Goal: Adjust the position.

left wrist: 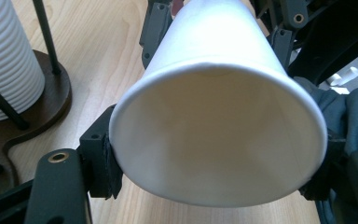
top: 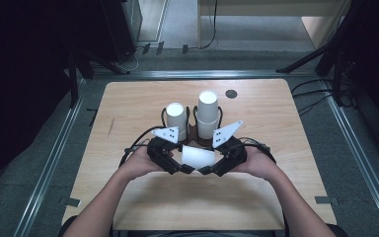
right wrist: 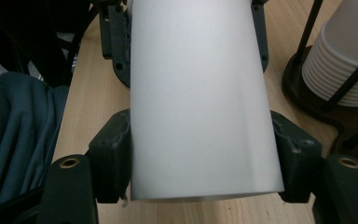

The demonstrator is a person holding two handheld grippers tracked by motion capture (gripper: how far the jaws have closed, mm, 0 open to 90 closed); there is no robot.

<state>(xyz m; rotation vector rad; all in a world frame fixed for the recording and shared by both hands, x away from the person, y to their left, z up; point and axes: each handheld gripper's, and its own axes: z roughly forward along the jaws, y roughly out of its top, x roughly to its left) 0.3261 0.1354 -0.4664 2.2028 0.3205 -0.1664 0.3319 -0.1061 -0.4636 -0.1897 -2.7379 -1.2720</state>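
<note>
Sideways white paper cup [top: 198, 157], seemingly empty, undented

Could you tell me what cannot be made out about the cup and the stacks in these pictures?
- Cup base: right gripper view, cut off by the bottom edge.
- Whether it is one cup or several nested: walls hide this, left gripper view.
- Stacks: cup count too small, high view; cut off in both gripper views.

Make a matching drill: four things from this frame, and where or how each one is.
1 paper cup
2 taller cup stack
3 shorter cup stack
4 dark round spot

a far right part of the table
b rack's left post
c rack's right post
d on its side, clamped between the left gripper and the right gripper

Pairs: 1-d, 2-c, 3-b, 4-a
</note>
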